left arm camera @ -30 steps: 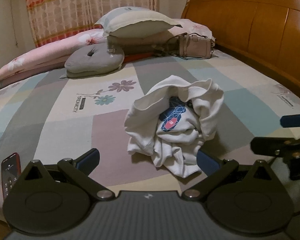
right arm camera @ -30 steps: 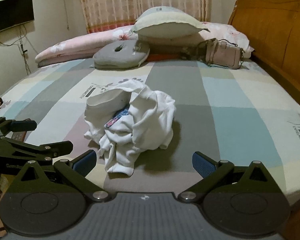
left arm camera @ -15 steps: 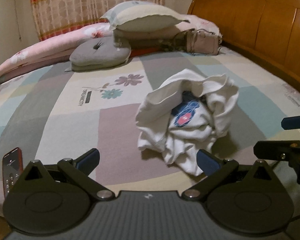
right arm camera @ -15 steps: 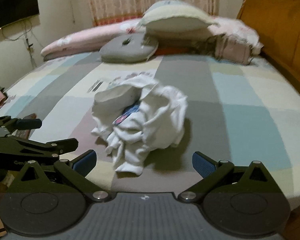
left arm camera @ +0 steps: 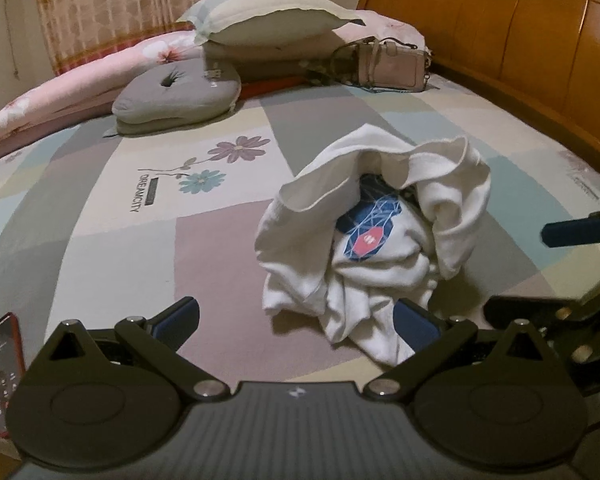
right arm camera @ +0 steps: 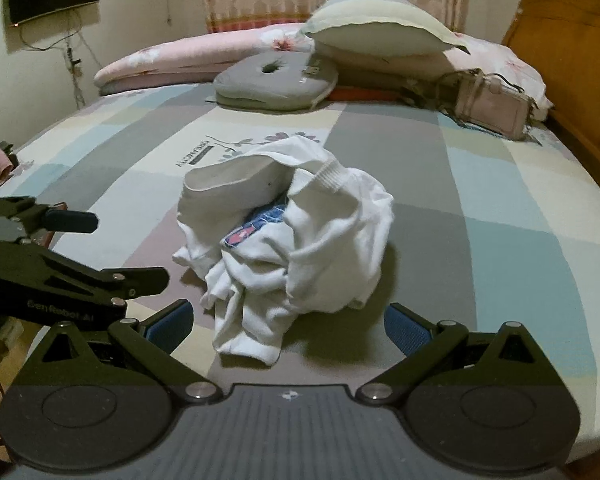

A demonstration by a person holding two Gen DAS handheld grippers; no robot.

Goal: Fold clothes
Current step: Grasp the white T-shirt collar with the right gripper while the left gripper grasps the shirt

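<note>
Crumpled white T-shirt (left arm camera: 380,240) lying on the patchwork bedsheet (left arm camera: 120,248), approached by two grippers.
The left gripper (left arm camera: 296,320) and right gripper (right arm camera: 288,322) are held low and level at the near bed edge, side by side, jaws spread wide and empty; the shirt's nearest fold is seen between each pair of fingers.

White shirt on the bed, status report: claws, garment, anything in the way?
Left claw and right claw open, empty. White shirt crumpled on bed, unfolded. Phone at left edge, clear of shirt.
</note>
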